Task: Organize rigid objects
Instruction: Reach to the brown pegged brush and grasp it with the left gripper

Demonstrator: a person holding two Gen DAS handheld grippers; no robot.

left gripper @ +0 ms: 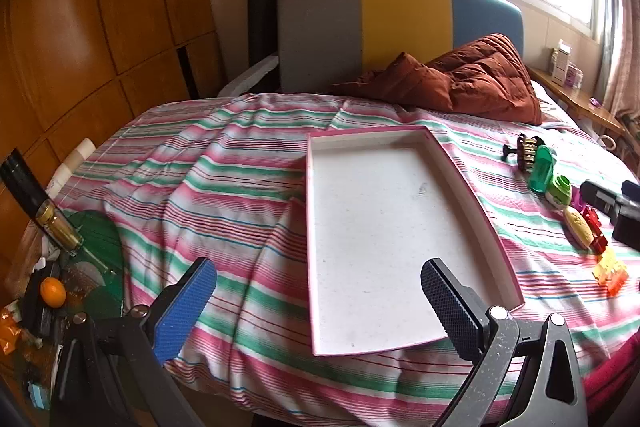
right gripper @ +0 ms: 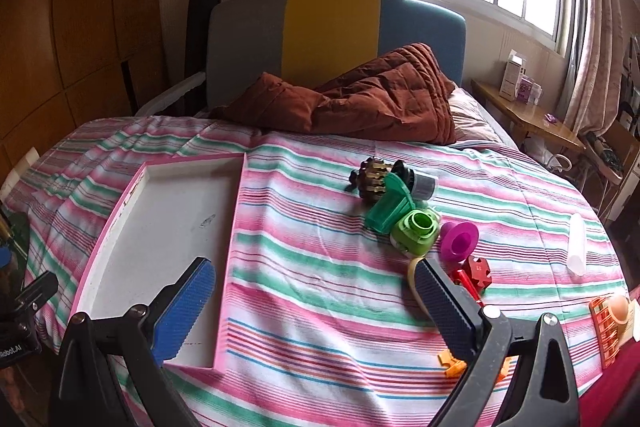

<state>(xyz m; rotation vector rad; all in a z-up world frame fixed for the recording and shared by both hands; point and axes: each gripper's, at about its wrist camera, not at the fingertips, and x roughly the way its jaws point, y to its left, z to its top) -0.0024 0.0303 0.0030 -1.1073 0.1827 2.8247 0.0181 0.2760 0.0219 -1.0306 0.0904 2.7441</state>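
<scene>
Both tongs spread wide, gripping nothing: left tongs [left gripper: 318, 301] hovering over the near end of the pink-rimmed tray [left gripper: 460, 171], right tongs [right gripper: 314, 307] above bare striped bedsheet [right gripper: 304, 251] between tray [right gripper: 236, 227] and toys. Tray lying flat on the bed, near corner close to the mattress edge. Cluster of small rigid items just right of the tray: brown comb-like piece [right gripper: 370, 177], green cap [right gripper: 390, 205], lime ring [right gripper: 416, 229], magenta cup [right gripper: 460, 237], red block [right gripper: 476, 273]. Open sheet between tray and cluster.

Tray [left gripper: 384, 227] lies left of, apparently apart from, toys [right gripper: 416, 227].
</scene>
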